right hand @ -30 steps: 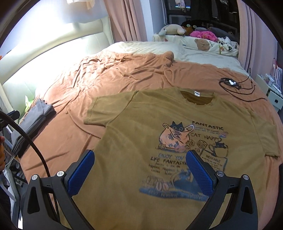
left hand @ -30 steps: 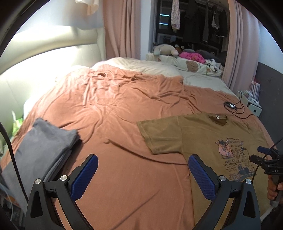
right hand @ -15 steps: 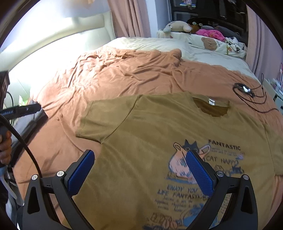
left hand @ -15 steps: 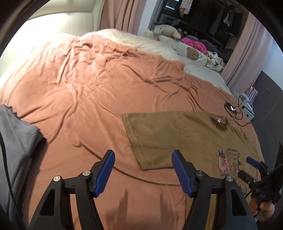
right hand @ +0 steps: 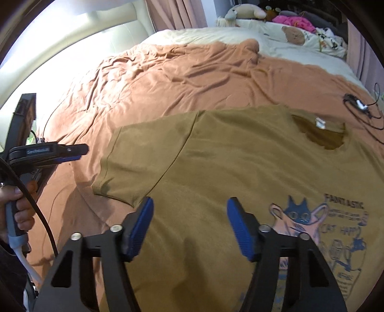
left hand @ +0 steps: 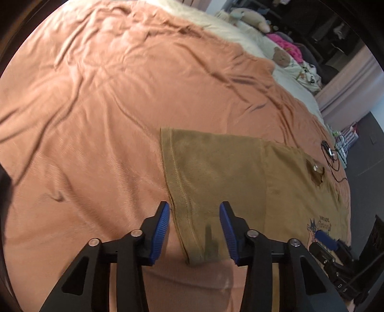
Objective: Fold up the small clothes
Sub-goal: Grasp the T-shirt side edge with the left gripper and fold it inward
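T-shirt (right hand: 240,156) lies flat, print side up, on the bed cover (right hand: 180,76), collar toward the far side, one sleeve (left hand: 211,168) spread out to the left. Cable (right hand: 360,105) sits on the cover just beyond the collar, to the right; pillows and soft toys (right hand: 247,12) are at the far edge behind everything. Left gripper (left hand: 194,230) straddles the sleeve's near hem corner, right gripper (right hand: 189,225) is over the shirt body right of that sleeve.

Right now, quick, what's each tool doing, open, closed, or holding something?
Left tool: open, just been closing, sleeve hem of the brown T-shirt between its pads, not gripped.
Right tool: open, just been closing, empty over the shirt.
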